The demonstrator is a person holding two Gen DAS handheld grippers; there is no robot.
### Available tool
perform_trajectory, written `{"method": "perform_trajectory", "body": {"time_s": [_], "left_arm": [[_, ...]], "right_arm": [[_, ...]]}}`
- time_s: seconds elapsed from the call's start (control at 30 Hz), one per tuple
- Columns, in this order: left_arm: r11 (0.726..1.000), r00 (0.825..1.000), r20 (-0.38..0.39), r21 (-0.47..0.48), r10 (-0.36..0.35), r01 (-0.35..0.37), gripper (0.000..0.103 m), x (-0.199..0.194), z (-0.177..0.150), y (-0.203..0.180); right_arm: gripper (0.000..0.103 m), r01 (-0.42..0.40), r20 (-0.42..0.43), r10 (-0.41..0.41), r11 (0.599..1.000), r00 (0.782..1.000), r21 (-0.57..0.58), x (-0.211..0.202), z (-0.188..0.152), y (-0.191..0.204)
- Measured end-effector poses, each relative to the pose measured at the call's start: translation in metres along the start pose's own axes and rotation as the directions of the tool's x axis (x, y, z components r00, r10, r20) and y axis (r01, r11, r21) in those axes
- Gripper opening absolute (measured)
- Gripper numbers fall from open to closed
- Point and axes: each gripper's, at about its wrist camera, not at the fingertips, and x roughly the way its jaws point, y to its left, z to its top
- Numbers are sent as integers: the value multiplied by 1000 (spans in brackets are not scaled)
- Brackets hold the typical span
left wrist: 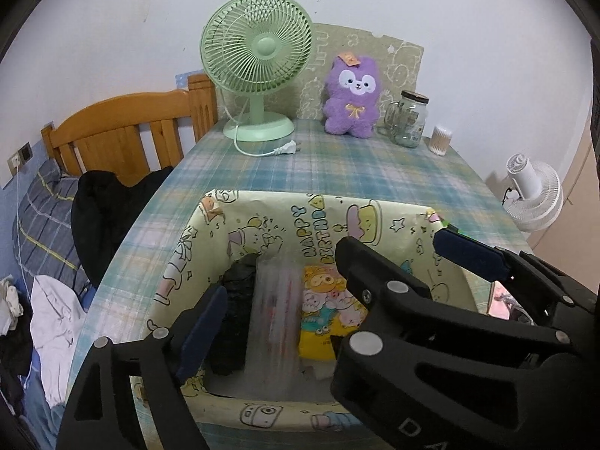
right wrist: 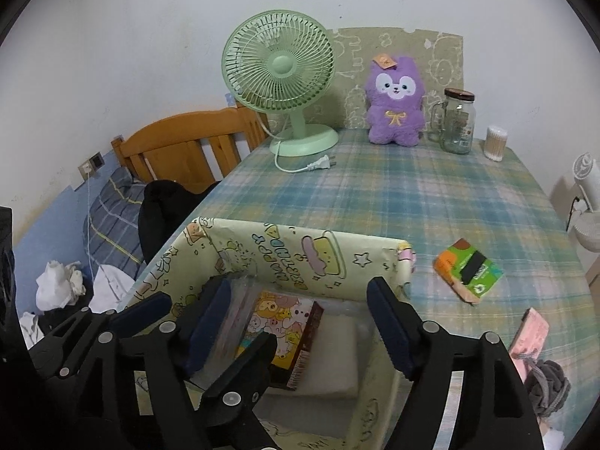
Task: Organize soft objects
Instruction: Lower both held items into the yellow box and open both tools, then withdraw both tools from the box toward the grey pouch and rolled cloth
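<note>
Table (right wrist: 431, 202): covered in a blue-green plaid cloth, standing beside a wooden bed headboard (left wrist: 123, 127).
Box (left wrist: 262, 221): pale yellow, printed with cartoon figures and "HAPPY BIRTHDAY", open at the top, at the near edge of the table below both grippers.
Green fan (left wrist: 258, 60): upright at the far left of the table, its white plug (left wrist: 287, 149) lying loose on the cloth.
Purple plush (right wrist: 395, 101): sitting upright at the back of the table, between the fan and a glass jar (right wrist: 457, 122).
Left gripper (left wrist: 279, 285): fingers spread wide over the box, a clear plastic packet (left wrist: 275, 307) standing between them, blurred; I cannot tell whether either pad touches it.
Right gripper (right wrist: 296, 311): fingers spread apart above the box, pinching nothing.
Box contents: a yellow cartoon-printed pack (right wrist: 285, 326), a white pad (right wrist: 333, 352) on the bottom, and something black (left wrist: 236, 292) beside the clear packet.
Tissue pack (right wrist: 468, 270): green and orange, lying flat on the cloth just right of the box.
Pink item (right wrist: 530, 337): at the near right edge of the table, touching a grey puff (right wrist: 547, 386).
Cotton swab tub (right wrist: 495, 142): just right of the jar.
</note>
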Motion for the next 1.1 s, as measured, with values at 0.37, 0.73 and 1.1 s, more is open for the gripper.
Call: {"method": "perform_trajectory", "body": {"time_s": [0.37,0.73,1.1], "left_arm": [[1000,999,35,24,-9,9,90,-18,0,-20],[998,996,88,51,-27,22,93,-42,1,-47],[997,990,141,80,-27,16,95,-64,1,-73]], "right_arm": [[81,34,45,-35,999,998,17,-30,-3,-13],[81,73,102,-74,997,992,19,-68,-5,-29],[83,97,154,-100,995,983,27,-100,-7,-45]]}}
